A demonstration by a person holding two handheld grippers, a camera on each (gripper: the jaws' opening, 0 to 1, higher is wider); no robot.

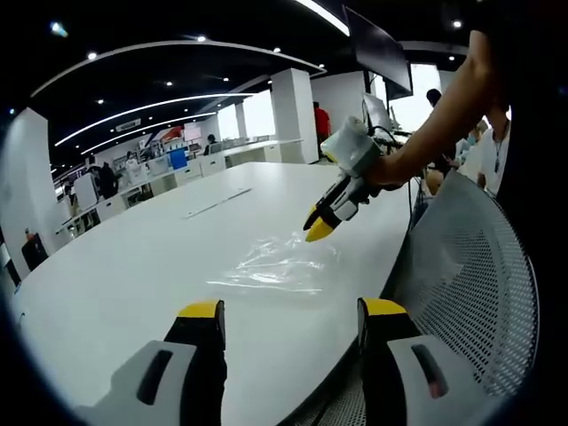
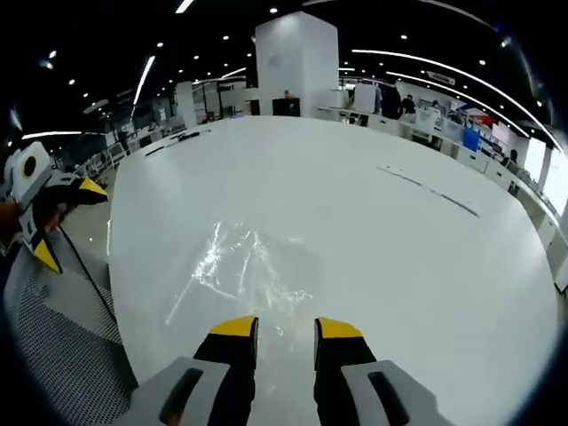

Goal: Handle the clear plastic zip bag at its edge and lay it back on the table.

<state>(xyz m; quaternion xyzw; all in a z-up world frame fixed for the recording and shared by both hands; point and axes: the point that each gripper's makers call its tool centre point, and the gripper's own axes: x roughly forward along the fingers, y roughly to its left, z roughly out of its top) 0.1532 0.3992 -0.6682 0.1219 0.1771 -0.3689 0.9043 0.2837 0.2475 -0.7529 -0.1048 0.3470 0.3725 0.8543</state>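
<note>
The clear plastic zip bag lies flat and crinkled on the white table, near its curved edge. My left gripper hangs open and wide at the table's edge, short of the bag, with nothing between its jaws. A hand holds my right gripper just above the bag's far right side, its yellow tips close together. In the right gripper view, the bag sits just ahead of my right gripper, whose jaws stand a little apart with nothing in them. The left gripper shows at the left, off the table.
A grey mesh chair back stands against the table edge beside me, also visible as mesh at the lower left. The table stretches broad and white beyond the bag. Desks, pillars and people fill the office far behind.
</note>
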